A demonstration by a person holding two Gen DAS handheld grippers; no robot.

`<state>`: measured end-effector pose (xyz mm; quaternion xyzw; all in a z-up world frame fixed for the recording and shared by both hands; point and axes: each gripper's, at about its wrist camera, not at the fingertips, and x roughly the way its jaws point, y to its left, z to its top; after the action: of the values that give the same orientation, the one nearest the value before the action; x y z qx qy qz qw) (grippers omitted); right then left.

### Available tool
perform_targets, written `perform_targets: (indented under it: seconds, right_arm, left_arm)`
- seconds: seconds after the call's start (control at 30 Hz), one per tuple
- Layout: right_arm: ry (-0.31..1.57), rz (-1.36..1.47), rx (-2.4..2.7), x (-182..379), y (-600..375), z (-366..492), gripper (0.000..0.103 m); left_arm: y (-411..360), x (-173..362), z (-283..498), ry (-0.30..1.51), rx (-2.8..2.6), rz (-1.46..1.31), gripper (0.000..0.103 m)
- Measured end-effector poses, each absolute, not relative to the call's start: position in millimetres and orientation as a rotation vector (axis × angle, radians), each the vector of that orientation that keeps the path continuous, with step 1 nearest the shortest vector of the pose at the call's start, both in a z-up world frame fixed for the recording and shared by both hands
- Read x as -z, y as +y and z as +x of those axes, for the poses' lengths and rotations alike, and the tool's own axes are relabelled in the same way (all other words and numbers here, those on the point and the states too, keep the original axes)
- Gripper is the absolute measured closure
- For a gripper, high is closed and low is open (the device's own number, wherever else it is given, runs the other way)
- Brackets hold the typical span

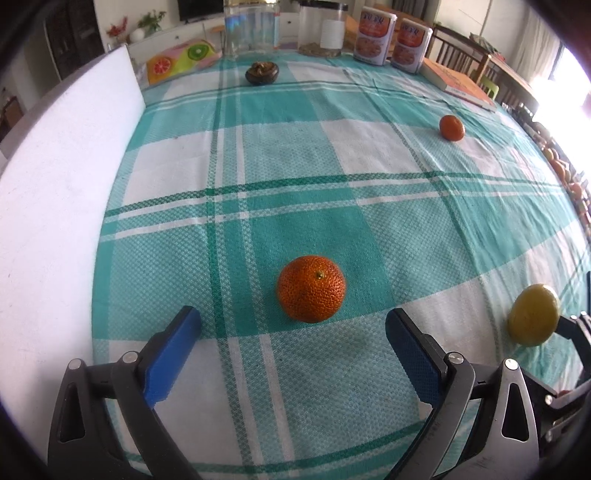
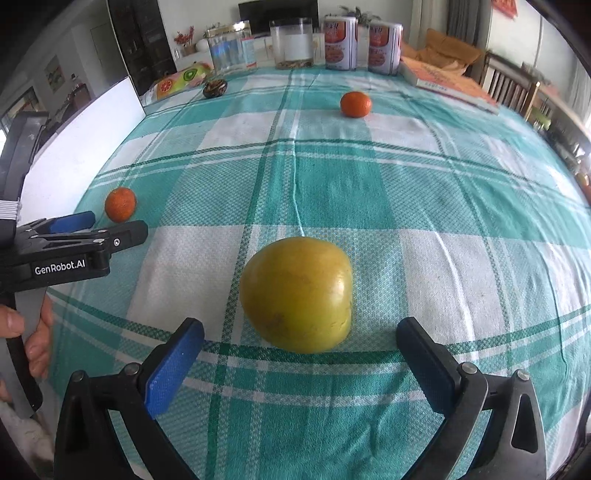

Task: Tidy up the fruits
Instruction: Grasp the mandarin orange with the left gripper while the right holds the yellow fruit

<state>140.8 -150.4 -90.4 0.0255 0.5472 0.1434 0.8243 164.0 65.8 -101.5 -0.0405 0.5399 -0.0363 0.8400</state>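
A bumpy orange tangerine (image 1: 311, 288) lies on the green checked tablecloth (image 1: 295, 166), just ahead of my left gripper (image 1: 293, 325), which stands open with nothing between its blue pads. A large yellow fruit (image 2: 297, 293) sits directly ahead of my right gripper (image 2: 301, 332), also open and apart from it. The same yellow fruit (image 1: 533, 314) shows at the right edge of the left wrist view. A second tangerine (image 2: 355, 104) lies farther back; the near tangerine (image 2: 120, 204) sits beside the left gripper (image 2: 79, 227). A dark brown fruit (image 1: 261, 72) rests at the far end.
A white board (image 1: 55, 206) stands along the table's left side. At the far edge are clear jars (image 1: 251, 26), two printed boxes (image 1: 391, 40), a book (image 1: 458, 83) and a fruit-printed packet (image 1: 177, 61). A hand (image 2: 35, 332) holds the left gripper's handle.
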Motion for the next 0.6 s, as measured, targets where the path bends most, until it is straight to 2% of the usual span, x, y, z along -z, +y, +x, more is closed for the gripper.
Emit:
perform_targets:
  seconds: [0.07,0.17,0.23,0.3,0.37,0.4,0.43,0.47,0.5,0.6]
  right_arm:
    - [1.260,0.183,-0.330,82.7,-165.2,154.9,0.001]
    - [1.327,0.217,-0.316,72.9,-171.6,165.7,0.003]
    - [1.354,0.208,-0.295,70.6,-169.8,169.0,0.013]
    - [1.367,0.229,-0.288,70.7,-167.3,170.9,0.019]
    - [1.367,0.253,-0.287,71.1,-163.7,172.4,0.022]
    - [1.366,0.249,-0.279,71.3,-161.1,173.0,0.028]
    - [1.368,0.233,-0.269,72.1,-158.4,173.7,0.041]
    - [1.377,0.207,-0.250,73.7,-155.3,173.4,0.048]
    - [1.368,0.195,-0.245,73.7,-153.3,173.8,0.050]
    - [1.355,0.167,-0.245,70.5,-150.3,170.3,0.050]
  left_arm:
    - [74.3,96.0,167.0,1.193,0.113,-0.168,0.004]
    - [73.9,91.1,169.3,1.228,0.129,-0.163,0.007]
    - [71.0,88.5,171.4,1.224,0.116,-0.112,0.025]
    - [72.8,88.8,177.1,1.232,0.109,-0.116,0.031]
    - [74.4,87.4,181.3,1.229,0.110,-0.129,0.033]
    - [74.5,86.2,185.0,1.228,0.107,-0.116,0.036]
    - [71.9,85.5,186.4,1.227,0.110,-0.101,0.044]
    - [69.3,85.1,187.3,1.228,0.119,-0.087,0.051]
    - [67.1,85.0,187.8,1.233,0.136,-0.082,0.073]
    - [68.4,79.5,183.6,1.217,0.148,-0.096,0.073]
